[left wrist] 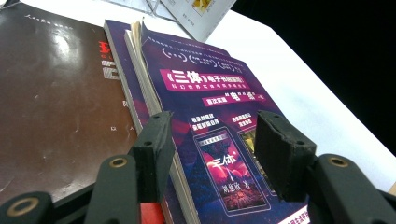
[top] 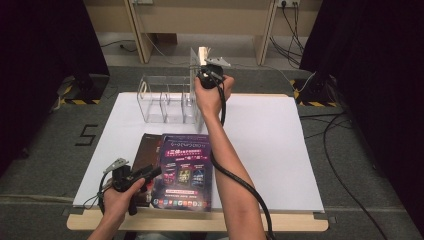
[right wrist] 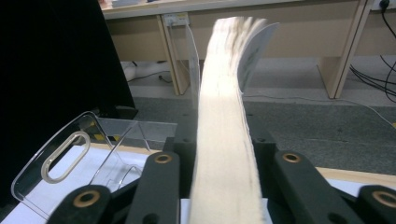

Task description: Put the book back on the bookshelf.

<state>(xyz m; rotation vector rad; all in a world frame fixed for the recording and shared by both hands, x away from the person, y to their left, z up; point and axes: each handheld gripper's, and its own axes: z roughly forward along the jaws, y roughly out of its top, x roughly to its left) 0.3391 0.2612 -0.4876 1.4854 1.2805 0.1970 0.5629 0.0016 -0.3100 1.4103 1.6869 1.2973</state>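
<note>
A purple-covered book (top: 185, 170) (left wrist: 210, 93) lies flat near the table's front edge, partly over a dark brown book (top: 147, 150) (left wrist: 51, 93). My left gripper (top: 152, 174) (left wrist: 212, 140) rests low at the purple book's left side, its jaws open and apart over the spine edge and cover. At the back, my right gripper (top: 207, 75) (right wrist: 224, 144) holds a pale-paged book (top: 200, 55) (right wrist: 224, 93) upright, with both pads against its sides. That book stands at the right end of a clear acrylic rack (top: 165, 97) (right wrist: 70, 154) and looks blurred.
A white board (top: 280, 145) covers most of the wooden table (top: 200, 222). The rack's dividers stand left of the held book. Wooden desks (top: 210, 20) and floor cables (top: 345, 165) lie beyond and to the right. Black curtains flank both sides.
</note>
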